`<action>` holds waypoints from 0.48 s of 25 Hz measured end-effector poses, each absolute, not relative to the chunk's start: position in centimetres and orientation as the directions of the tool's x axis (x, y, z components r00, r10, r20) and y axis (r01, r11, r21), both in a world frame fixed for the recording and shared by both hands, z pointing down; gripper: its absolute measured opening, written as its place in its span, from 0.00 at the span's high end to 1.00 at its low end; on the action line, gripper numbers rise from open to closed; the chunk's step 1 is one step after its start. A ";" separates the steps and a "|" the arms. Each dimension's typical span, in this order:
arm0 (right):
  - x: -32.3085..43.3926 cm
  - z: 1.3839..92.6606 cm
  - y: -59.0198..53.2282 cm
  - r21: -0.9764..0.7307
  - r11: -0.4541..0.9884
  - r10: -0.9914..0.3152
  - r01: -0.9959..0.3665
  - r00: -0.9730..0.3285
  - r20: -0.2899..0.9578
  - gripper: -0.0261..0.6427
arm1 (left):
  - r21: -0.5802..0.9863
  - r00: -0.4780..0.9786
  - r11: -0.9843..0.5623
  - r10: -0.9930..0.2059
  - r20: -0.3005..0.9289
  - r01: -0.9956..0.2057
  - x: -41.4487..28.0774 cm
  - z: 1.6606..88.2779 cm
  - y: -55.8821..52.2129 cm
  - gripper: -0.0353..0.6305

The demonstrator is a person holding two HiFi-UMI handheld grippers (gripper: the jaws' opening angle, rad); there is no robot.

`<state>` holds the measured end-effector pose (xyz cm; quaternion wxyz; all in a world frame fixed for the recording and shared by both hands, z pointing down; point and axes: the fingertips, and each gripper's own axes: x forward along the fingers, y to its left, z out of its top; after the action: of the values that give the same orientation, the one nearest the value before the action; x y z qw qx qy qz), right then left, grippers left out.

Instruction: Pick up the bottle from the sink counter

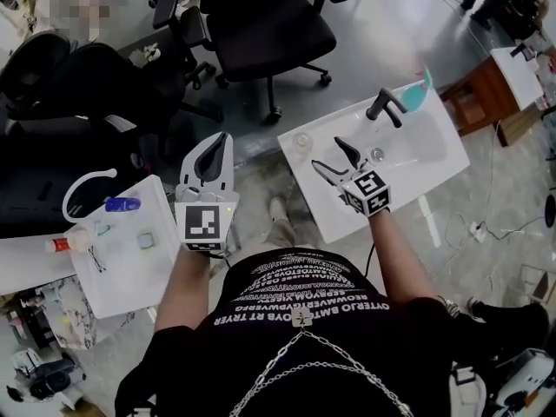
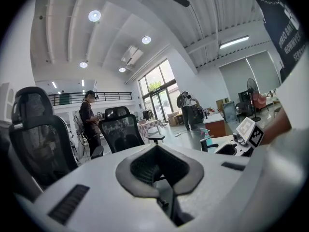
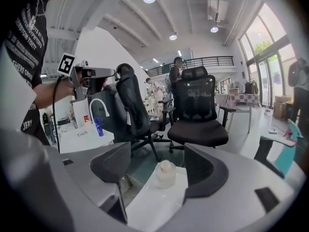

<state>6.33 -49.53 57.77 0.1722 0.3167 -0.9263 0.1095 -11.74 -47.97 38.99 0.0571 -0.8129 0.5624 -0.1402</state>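
Your right claw [image 1: 333, 158] stands wide and empty on the approach — the small cloudy bottle [image 3: 166, 174] sits upright at a corner of the tabletop [image 1: 337, 221], just ahead, so ease forward around it, then close.

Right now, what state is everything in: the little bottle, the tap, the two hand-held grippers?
Small translucent white plastic bottle: upright, capped, on the white sink counter's corner, not gripped.
Right gripper: fingers open, empty, short of the bottle.
Left gripper: fingers shut, empty.
Black metal faucet: no water running.
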 end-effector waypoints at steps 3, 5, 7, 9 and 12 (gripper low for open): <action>5.5 60.2 -51.0 -0.099 0.779 -0.541 -0.618 -0.744 0.392 0.47 | -0.254 0.339 -0.374 -0.925 0.172 -0.892 -11.8 39.5 -49.8 0.94; 5.1 61.9 -52.0 -0.099 0.783 -0.531 -0.615 -0.742 0.409 0.47 | -0.252 0.347 -0.383 -0.921 0.175 -0.889 -11.8 39.7 -51.0 0.94; 4.5 63.9 -52.8 -0.100 0.788 -0.515 -0.608 -0.739 0.435 0.46 | -0.257 0.356 -0.392 -0.917 0.179 -0.883 -11.9 40.0 -52.2 0.94; 3.9 66.0 -53.3 -0.098 0.797 -0.491 -0.596 -0.735 0.468 0.46 | -0.267 0.360 -0.400 -0.914 0.185 -0.877 -12.0 40.5 -53.3 0.94; 2.8 69.2 -53.6 -0.091 0.809 -0.462 -0.581 -0.724 0.513 0.44 | -0.273 0.365 -0.407 -0.911 0.193 -0.872 -12.1 41.3 -54.6 0.94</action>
<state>2.81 -53.58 69.16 0.2405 0.2833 -0.9201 0.1236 -12.14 -54.56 41.30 0.0620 -0.8239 0.5408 -0.1576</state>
